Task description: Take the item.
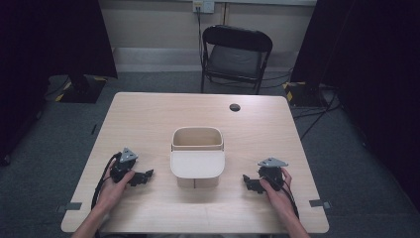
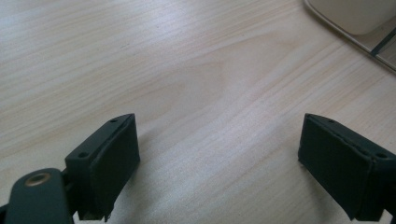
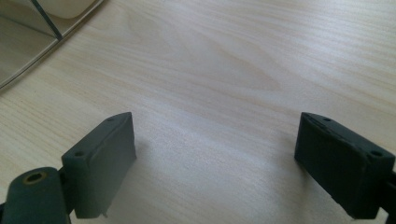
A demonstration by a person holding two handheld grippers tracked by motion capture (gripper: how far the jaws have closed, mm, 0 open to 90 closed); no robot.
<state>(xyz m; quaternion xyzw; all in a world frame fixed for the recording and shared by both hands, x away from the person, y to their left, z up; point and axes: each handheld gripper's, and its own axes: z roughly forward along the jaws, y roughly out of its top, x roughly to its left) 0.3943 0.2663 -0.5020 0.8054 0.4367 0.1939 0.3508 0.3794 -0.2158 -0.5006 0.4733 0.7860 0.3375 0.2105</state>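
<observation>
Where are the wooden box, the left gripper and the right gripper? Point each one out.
wooden box [image 1: 197,171]: high view, on its pale front panel.
left gripper [image 1: 147,174]: high view, midway between its open fingertips.
right gripper [image 1: 245,179]: high view, midway between its open fingertips.

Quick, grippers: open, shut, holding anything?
Left gripper: open, holding nothing, over bare table.
Right gripper: open, holding nothing.

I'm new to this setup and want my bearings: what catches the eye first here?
A pale wooden box stands mid-table, open on top. The left gripper and right gripper rest on either side, jaws open and pointing toward it. A black chair stands beyond the far edge.
</observation>
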